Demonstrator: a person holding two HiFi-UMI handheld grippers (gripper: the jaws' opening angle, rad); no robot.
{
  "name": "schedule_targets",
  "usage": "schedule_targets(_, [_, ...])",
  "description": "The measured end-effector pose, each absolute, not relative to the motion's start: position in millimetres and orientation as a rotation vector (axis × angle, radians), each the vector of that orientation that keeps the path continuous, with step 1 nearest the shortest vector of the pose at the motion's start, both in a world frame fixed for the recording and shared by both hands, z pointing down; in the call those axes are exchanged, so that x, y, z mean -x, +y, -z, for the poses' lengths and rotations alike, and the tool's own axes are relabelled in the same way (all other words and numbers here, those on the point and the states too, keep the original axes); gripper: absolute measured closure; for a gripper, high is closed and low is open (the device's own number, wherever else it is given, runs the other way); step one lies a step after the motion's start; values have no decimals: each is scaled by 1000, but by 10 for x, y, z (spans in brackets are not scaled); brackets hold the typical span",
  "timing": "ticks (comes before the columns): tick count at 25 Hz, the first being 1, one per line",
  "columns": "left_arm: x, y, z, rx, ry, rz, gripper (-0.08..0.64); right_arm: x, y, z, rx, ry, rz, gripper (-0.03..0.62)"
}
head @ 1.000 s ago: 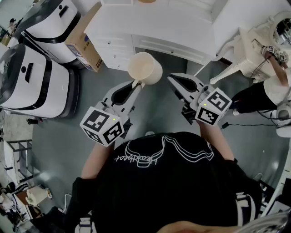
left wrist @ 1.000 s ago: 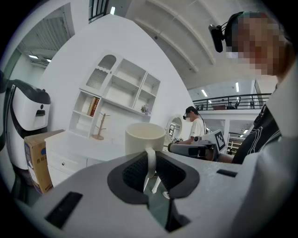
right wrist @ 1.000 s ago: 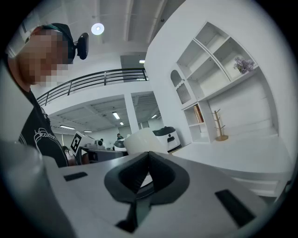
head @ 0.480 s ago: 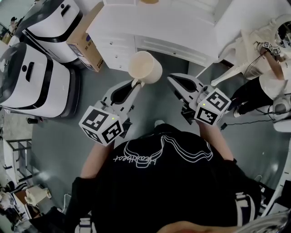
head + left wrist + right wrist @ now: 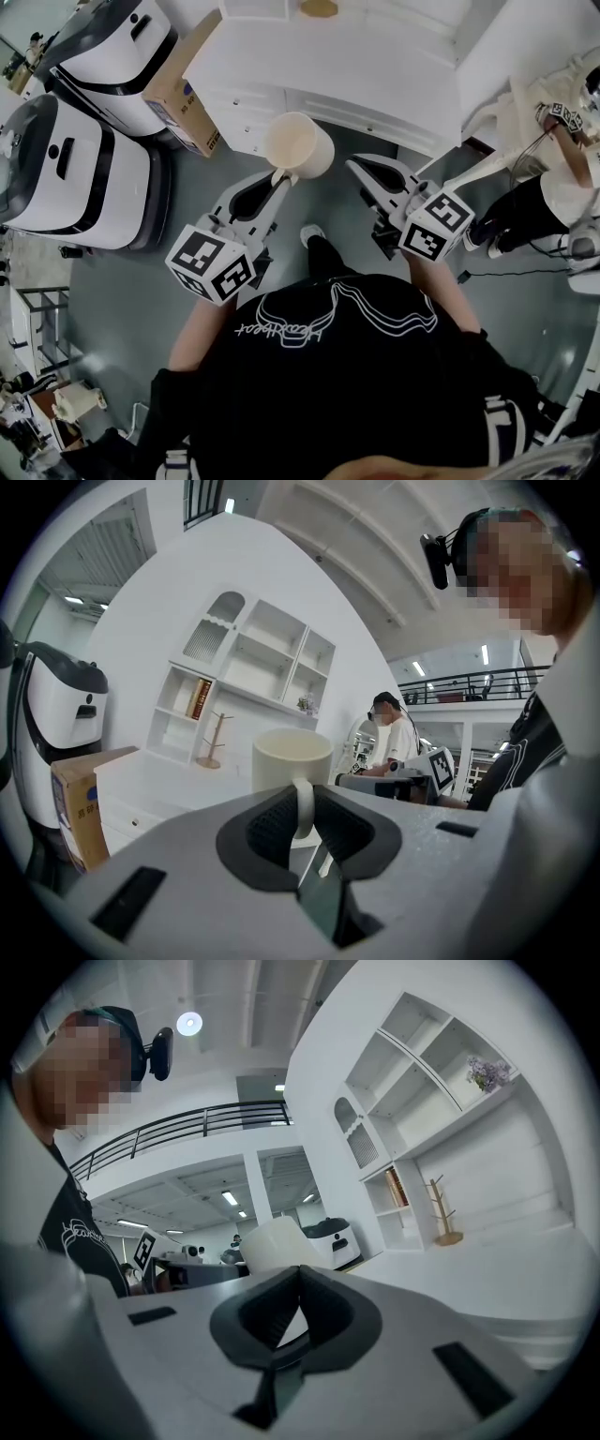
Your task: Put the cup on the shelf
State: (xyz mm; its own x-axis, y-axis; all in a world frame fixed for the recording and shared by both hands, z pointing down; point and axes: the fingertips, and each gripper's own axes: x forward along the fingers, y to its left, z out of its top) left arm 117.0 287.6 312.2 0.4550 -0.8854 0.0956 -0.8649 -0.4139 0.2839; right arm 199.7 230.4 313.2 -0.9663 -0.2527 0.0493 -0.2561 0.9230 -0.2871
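We hold the cream cup [image 5: 300, 145] upright in the air by its handle. The left gripper [image 5: 279, 178] is clamped narrowly on that loop, just in front of the drawers of a white cabinet [image 5: 375, 66] and above the grey floor [image 5: 122, 291]. The right gripper [image 5: 361, 169] hangs close beside it, jaws pressed together on nothing (the cup shows only beyond its tips).

A wooden mug tree [image 5: 214, 742] stands on the cabinet's otherwise bare white top. Behind it rises a white shelf unit [image 5: 253, 667] of open compartments, with a red-brown book [image 5: 199, 698] in one and purple flowers [image 5: 487, 1074] higher up. A cardboard box [image 5: 183, 89] leans at the cabinet's left end, next to two large white-and-black machines [image 5: 66, 169]. Off to our right, another person [image 5: 562, 178] in a white top is near a white chair [image 5: 497, 103].
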Motion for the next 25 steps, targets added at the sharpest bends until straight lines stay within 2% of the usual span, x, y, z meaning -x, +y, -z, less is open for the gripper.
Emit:
schedule_targets(17, [-543,786,-3297,-2343,-1527,76,506,-1240,229,-3303,-293,-3047,-509,588])
schedule_targets(25, [-377,265,-3160,-2359,-1585,89,506,-1073,-288,-3184,-254,-3066,-441,588])
